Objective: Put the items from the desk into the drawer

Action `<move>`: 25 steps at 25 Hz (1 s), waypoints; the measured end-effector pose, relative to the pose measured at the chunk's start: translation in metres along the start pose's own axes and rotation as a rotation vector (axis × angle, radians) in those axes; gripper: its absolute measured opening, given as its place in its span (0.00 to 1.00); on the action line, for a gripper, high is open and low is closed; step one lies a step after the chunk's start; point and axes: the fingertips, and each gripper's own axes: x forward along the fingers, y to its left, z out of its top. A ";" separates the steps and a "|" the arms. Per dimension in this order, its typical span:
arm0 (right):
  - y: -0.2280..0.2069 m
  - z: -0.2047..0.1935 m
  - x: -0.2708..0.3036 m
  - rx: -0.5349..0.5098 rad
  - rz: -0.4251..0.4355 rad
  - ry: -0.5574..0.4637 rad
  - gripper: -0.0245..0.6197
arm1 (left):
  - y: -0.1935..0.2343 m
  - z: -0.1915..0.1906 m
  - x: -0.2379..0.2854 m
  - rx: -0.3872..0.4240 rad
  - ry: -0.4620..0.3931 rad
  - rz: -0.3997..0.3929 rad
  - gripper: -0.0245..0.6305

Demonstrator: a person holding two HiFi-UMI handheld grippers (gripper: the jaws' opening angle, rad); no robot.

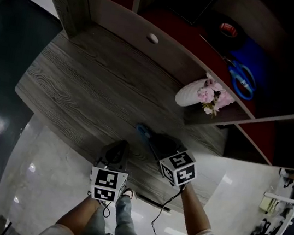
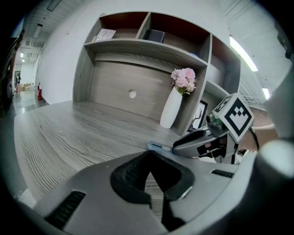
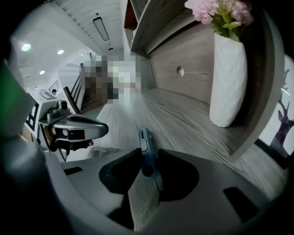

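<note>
Right gripper (image 1: 154, 139) is gripping a slim blue utility knife (image 3: 144, 149) by its rear end. The jaws are standing roughly half apart and pressing on the casing from both sides; the nose, with its grey slider, is projecting forward clear of them. The knife is being carried low over the front part of the desk (image 1: 85, 88), close to the edge nearest the person; whether it is touching the wood cannot be told. Left gripper (image 1: 122, 145) is hanging just beside it on the left, jaws drawn together at the tips, nothing between them.

Handling, as judged: the knife is looking light and rigid; its smooth plastic casing is likely slippery. With the hold at one end, the long body may be inclined to swivel in the pads; a hold nearer mid-length would be steadier, provided it is keeping off the slider so that no blade is pushed out.

Surroundings: a white vase (image 1: 189, 93) with pink flowers (image 1: 214, 99) is standing at the back right against the hutch upright, well apart from both grippers; it is appearing top-heavy and easily toppled. Blue scissors (image 1: 243, 79) and a tape roll (image 1: 228, 29) are lying in a dark compartment beyond. Nothing is lying between the grippers and the desk's front edge; the drawer is showing plainly in no view.
</note>
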 end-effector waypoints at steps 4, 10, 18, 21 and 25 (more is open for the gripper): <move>0.018 0.002 0.005 -0.115 -0.006 0.034 0.20 | 0.001 -0.004 -0.001 0.001 0.006 0.001 0.04; 0.033 0.002 0.012 -0.158 0.015 0.049 0.20 | 0.005 -0.010 -0.005 -0.004 0.009 0.008 0.04; 0.030 0.003 0.011 0.000 0.040 0.034 0.18 | 0.013 -0.018 -0.014 -0.017 0.015 0.018 0.04; 0.025 0.005 0.006 0.073 0.004 -0.019 0.11 | 0.017 -0.018 -0.016 -0.018 0.015 0.022 0.04; 0.024 -0.001 0.002 0.033 -0.055 -0.029 0.03 | 0.019 -0.017 -0.019 -0.015 0.010 0.022 0.04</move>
